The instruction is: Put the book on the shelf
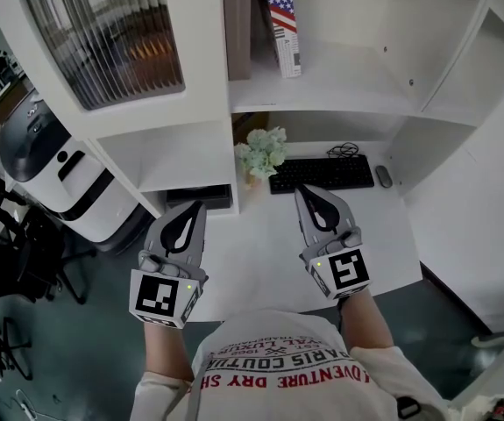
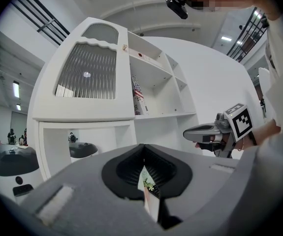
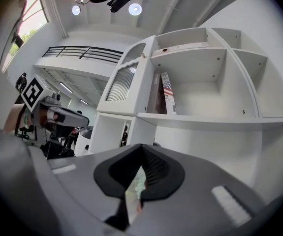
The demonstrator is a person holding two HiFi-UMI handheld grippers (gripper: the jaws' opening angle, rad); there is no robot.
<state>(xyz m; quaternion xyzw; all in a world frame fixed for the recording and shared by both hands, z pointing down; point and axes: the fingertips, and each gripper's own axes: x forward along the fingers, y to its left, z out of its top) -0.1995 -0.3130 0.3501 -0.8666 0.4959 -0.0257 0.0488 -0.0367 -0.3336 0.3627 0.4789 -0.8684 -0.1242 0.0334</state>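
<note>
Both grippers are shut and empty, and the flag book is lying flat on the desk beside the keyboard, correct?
Not quite: the flag book stands on the shelf beside a brown book, as the head view shows. The left gripper and right gripper are indeed shut and empty.

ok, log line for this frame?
left gripper: shut, empty | right gripper: shut, empty | flag-cover book: standing on shelf | no book in hand

The book (image 1: 284, 24) stands on the shelf (image 1: 339, 90), right of a second book (image 1: 237, 24). Below, at the back of the desk (image 1: 260, 253), lies a keyboard (image 1: 322, 174) — a plant (image 1: 262, 152) to its left, a mouse (image 1: 384, 176) to its right. A cabinet door (image 1: 107, 33) sits left of the shelf.
</note>
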